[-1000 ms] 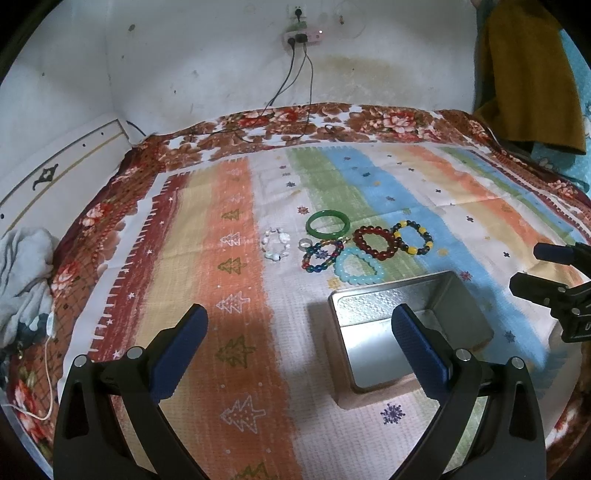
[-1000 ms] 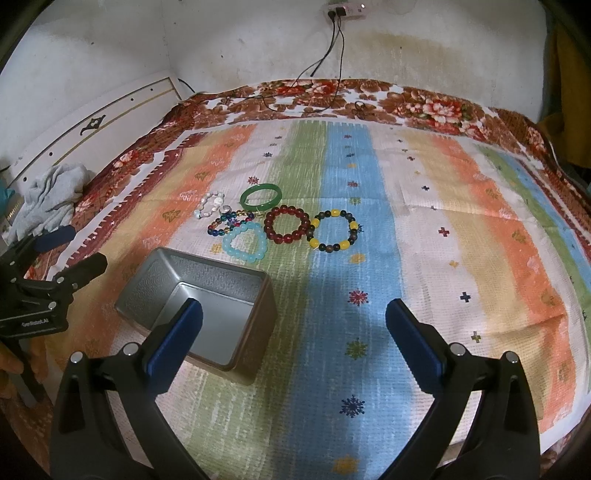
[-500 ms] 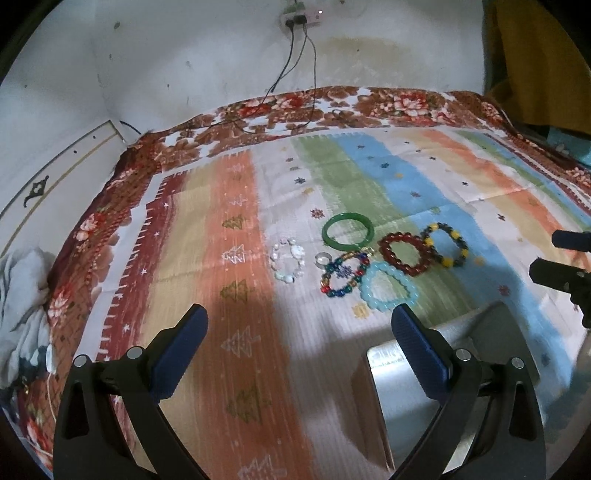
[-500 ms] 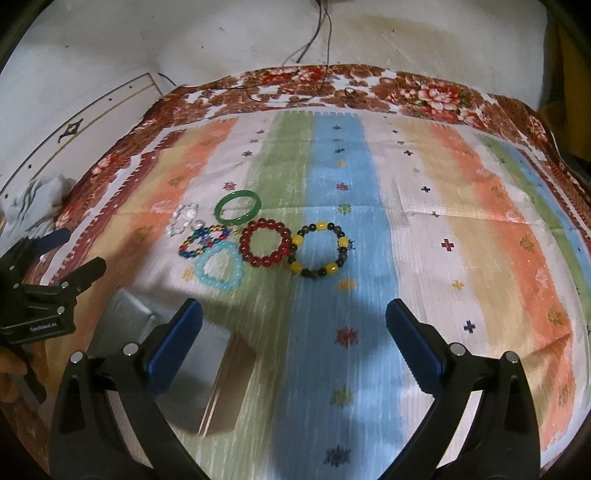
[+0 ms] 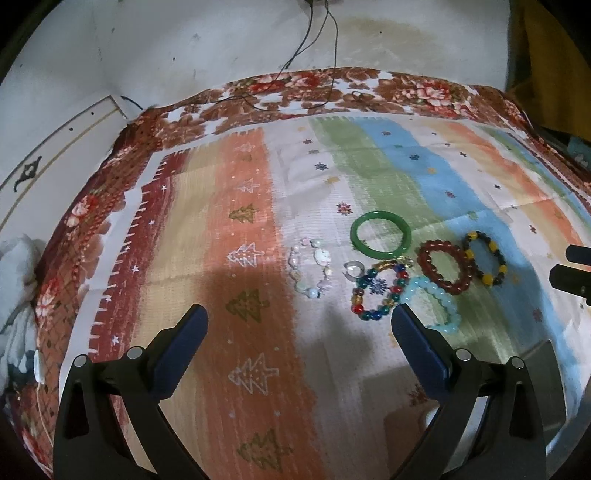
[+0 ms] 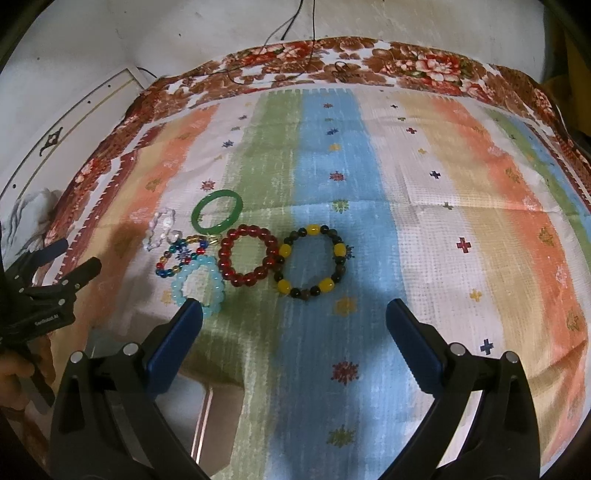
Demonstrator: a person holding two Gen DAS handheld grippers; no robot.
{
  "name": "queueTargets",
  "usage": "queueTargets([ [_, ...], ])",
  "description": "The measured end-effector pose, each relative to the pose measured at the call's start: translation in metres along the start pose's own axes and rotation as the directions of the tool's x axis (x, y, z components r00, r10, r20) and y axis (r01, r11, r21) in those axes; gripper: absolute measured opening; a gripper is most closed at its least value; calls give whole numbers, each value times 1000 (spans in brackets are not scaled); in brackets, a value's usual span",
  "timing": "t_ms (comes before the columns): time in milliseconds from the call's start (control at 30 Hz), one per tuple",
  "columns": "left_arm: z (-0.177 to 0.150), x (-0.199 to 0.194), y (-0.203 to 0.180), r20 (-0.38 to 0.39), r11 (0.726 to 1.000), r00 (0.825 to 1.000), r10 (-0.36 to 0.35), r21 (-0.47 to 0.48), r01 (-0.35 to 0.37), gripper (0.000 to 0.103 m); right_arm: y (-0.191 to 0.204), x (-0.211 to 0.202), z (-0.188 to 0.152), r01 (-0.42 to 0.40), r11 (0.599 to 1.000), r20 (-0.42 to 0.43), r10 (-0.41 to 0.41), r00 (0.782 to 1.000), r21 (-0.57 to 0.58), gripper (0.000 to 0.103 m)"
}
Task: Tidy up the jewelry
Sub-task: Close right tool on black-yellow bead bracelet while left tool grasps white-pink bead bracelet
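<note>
Both claws hang released over the bed: the left claw [image 5: 299,325] and the right claw [image 6: 293,314]. Nearest, a metal tin [image 6: 207,417] sits half hidden beneath them. Beyond lie the turquoise bracelet [image 6: 199,286], red bracelet [image 6: 247,258], yellow-and-black bracelet [image 6: 312,262] and green bangle [image 6: 218,214] clustered on the striped blanket [image 6: 406,184]; dark cables [image 6: 295,22] trail down the far wall.

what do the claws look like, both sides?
Both match: black plastic arms in a V, silver pivot bolts, blue pads on the fingers. Left claw carries small white lettering on its body in the right view; right claw shows none.
</note>
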State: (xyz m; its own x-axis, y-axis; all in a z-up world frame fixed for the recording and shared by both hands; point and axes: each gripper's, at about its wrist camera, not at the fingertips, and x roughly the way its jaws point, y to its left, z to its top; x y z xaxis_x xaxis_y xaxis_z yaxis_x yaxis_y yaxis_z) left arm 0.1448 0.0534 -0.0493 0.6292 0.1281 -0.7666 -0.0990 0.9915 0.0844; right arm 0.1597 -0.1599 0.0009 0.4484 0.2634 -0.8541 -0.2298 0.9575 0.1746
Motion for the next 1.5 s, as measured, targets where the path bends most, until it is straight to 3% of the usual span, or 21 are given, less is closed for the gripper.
queueTargets([
  [533, 14, 50, 17, -80, 999, 997, 21, -31, -24, 97, -25, 40, 17, 74, 995, -111, -66, 992, 68, 98],
  [900, 22, 80, 27, -148, 997, 989, -8, -80, -4, 97, -42, 67, 27, 99, 987, -179, -75, 981, 128, 98],
  [1233, 27, 106, 36, -202, 987, 977, -67, -156, 35, 96, -47, 94, 34, 145, 984, -223, -118, 968, 108, 98],
  [1500, 29, 124, 34, -242, 988, 967, -81, -146, 46, 80, -48, 110, 33, 154, 981, -256, -121, 959, 114, 96],
])
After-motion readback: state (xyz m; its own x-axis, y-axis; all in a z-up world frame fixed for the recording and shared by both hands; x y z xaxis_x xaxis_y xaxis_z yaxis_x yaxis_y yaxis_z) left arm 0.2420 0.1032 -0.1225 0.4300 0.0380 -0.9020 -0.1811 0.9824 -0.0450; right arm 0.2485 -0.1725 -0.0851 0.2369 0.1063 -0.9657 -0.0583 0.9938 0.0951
